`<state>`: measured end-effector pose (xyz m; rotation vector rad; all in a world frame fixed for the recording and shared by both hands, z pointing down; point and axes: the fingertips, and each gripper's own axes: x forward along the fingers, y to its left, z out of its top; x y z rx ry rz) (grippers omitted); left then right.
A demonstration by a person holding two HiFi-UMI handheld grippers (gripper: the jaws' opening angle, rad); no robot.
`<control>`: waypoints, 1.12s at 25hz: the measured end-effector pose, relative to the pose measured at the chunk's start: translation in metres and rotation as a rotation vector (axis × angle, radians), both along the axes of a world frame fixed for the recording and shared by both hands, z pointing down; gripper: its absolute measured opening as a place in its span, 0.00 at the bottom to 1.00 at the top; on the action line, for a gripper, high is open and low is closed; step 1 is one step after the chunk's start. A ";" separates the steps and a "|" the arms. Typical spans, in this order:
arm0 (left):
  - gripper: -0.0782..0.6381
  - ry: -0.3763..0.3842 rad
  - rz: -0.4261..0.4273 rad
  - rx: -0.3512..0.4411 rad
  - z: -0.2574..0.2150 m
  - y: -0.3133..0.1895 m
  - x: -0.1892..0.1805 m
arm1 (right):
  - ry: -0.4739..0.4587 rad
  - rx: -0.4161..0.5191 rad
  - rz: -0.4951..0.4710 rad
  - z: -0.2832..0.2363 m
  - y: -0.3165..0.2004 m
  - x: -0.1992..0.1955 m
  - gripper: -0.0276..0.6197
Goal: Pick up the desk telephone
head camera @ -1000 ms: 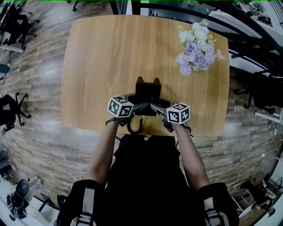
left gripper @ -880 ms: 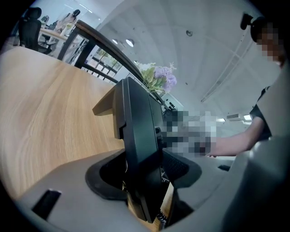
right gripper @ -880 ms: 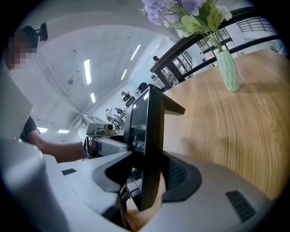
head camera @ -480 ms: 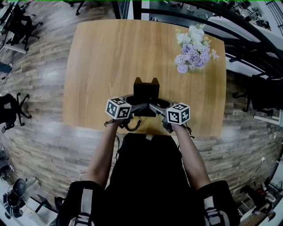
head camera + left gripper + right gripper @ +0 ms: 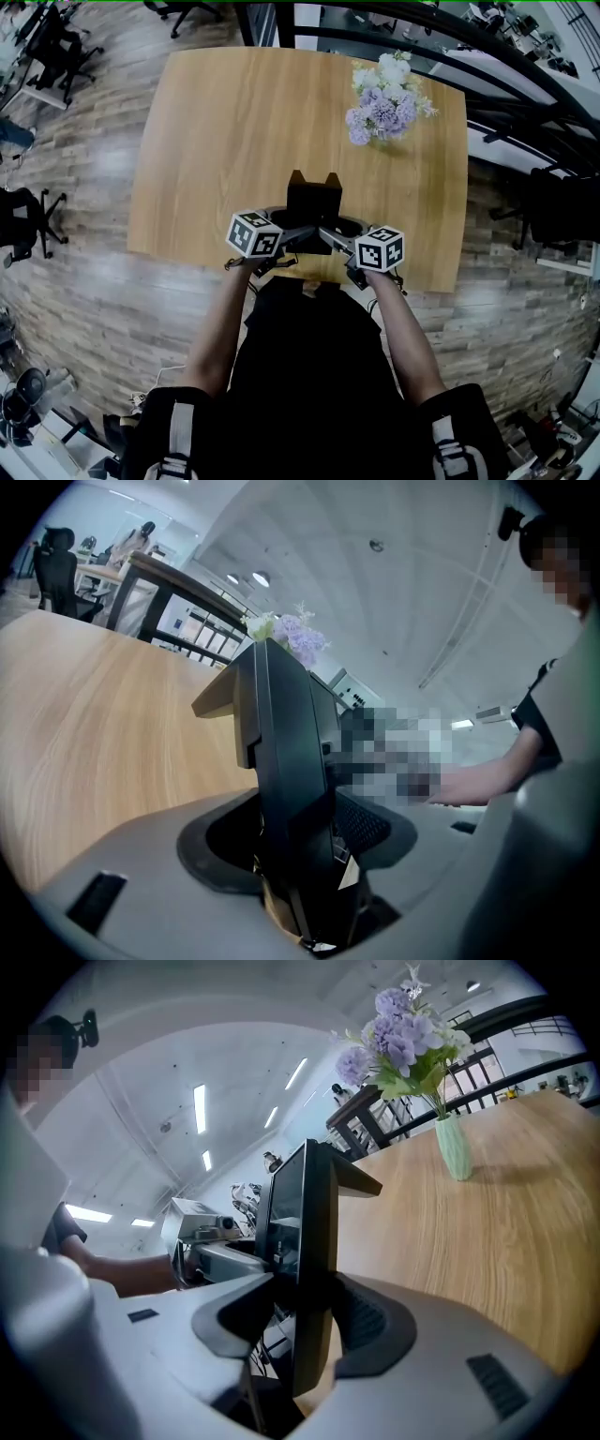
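The black desk telephone [image 5: 313,200] is held up on edge over the near edge of the wooden table [image 5: 225,122]. My left gripper [image 5: 292,232] clamps it from the left and my right gripper [image 5: 331,234] from the right, both shut on it. In the left gripper view the telephone [image 5: 286,761] stands upright between the grey jaws of the left gripper [image 5: 300,846]. The right gripper view shows the telephone [image 5: 306,1227] edge-on with its screen side facing left, pinched in the right gripper [image 5: 305,1326]. I cannot tell whether its underside touches the table.
A vase of purple and white flowers [image 5: 380,94] stands at the table's far right, also in the right gripper view as flowers [image 5: 408,1035]. Office chairs [image 5: 23,220] and dark desks [image 5: 525,122] ring the table on the plank floor.
Both grippers stay clamped on the telephone, which has come slightly nearer the table's front edge. The cord loop that hung below it is out of sight. The head view has shifted.
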<state>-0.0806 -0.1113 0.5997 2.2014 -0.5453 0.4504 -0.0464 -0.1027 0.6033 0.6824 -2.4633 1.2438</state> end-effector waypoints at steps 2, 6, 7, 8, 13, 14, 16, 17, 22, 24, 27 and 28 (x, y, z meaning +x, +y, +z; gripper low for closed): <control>0.47 0.007 -0.030 -0.006 -0.004 0.005 0.007 | -0.003 0.011 -0.016 -0.005 0.004 0.007 0.36; 0.47 0.007 -0.059 0.003 -0.014 0.014 0.016 | -0.016 0.030 -0.030 -0.015 0.012 0.017 0.36; 0.47 0.004 -0.059 0.007 -0.016 0.017 0.020 | -0.020 0.033 -0.031 -0.017 0.015 0.021 0.36; 0.47 -0.001 -0.057 0.013 -0.019 0.020 0.024 | -0.025 0.036 -0.030 -0.019 0.018 0.025 0.36; 0.47 -0.024 -0.051 0.035 -0.027 0.036 0.047 | -0.040 0.052 -0.026 -0.027 0.035 0.048 0.36; 0.47 -0.026 -0.050 0.037 -0.028 0.039 0.051 | -0.041 0.053 -0.027 -0.028 0.037 0.052 0.36; 0.47 -0.031 -0.049 0.042 -0.030 0.043 0.061 | -0.046 0.056 -0.024 -0.030 0.041 0.061 0.36; 0.47 -0.034 -0.048 0.043 -0.031 0.045 0.065 | -0.048 0.057 -0.022 -0.031 0.044 0.066 0.36; 0.47 -0.036 -0.047 0.053 -0.035 0.059 0.086 | -0.056 0.078 -0.018 -0.035 0.057 0.086 0.36; 0.47 -0.040 -0.049 0.060 -0.036 0.064 0.092 | -0.056 0.086 -0.020 -0.036 0.062 0.093 0.36; 0.47 -0.050 -0.048 0.068 -0.036 0.072 0.100 | -0.060 0.086 -0.022 -0.036 0.071 0.100 0.36; 0.47 -0.052 -0.049 0.070 -0.037 0.076 0.102 | -0.061 0.085 -0.024 -0.036 0.074 0.102 0.36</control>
